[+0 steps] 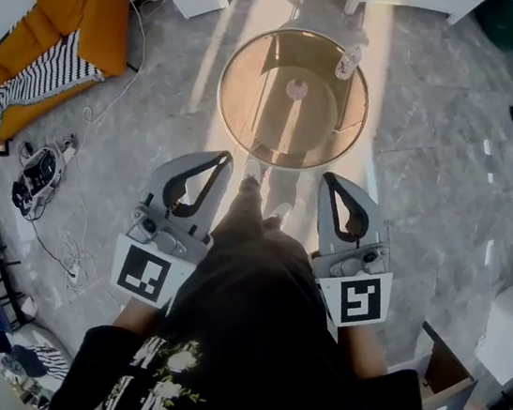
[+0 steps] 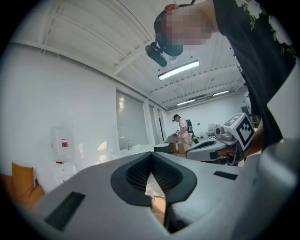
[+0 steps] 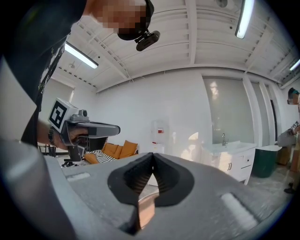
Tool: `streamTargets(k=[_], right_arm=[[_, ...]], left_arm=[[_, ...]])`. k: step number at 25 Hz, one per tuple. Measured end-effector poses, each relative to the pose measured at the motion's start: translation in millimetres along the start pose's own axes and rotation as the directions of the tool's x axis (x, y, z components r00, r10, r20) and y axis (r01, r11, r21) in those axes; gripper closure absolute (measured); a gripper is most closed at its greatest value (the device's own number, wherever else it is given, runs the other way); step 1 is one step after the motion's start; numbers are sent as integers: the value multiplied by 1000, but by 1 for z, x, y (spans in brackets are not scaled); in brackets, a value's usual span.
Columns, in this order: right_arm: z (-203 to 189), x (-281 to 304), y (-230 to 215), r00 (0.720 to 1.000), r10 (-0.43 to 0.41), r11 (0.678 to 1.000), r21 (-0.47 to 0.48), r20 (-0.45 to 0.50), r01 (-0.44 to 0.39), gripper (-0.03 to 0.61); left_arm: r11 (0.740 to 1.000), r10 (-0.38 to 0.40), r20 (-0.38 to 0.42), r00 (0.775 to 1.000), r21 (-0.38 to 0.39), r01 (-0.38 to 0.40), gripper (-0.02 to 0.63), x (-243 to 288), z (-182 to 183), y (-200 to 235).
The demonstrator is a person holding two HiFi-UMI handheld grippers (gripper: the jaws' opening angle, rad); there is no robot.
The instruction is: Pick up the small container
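Sunlight laid a bright band over the floor [image 1: 214, 51] and glared on the glass table [image 1: 242, 103]. Overhead strip lamps [image 2: 178, 70] lit the room evenly; the 2 gripper views bowed toward dark corners.

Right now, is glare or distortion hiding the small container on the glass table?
Head view: a sunlit band washes across the glass table, leaving the small container pale but distinguishable. Left gripper view and right gripper view: heavy fisheye bending, black corners.

The glass table [image 1: 257, 67] lies open from its near edge (small container [image 1: 348, 63] stands at the right rim).
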State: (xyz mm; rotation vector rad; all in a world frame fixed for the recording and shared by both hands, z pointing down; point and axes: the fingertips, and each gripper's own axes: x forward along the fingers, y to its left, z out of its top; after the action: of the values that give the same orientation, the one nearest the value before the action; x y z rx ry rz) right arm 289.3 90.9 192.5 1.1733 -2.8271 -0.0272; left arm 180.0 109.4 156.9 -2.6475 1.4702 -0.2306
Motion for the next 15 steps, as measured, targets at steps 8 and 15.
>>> streamTargets(k=[8, 15], right_arm=[[-8, 7, -42, 996, -83, 996, 12, -29, 83, 583], [-3, 46, -71, 993, -115, 993, -11, -32, 115, 583]], left_arm=[[996, -85, 22, 996, 2, 85, 606, 51, 0, 6], [992, -126, 28, 992, 29, 125, 606, 91, 4, 39]])
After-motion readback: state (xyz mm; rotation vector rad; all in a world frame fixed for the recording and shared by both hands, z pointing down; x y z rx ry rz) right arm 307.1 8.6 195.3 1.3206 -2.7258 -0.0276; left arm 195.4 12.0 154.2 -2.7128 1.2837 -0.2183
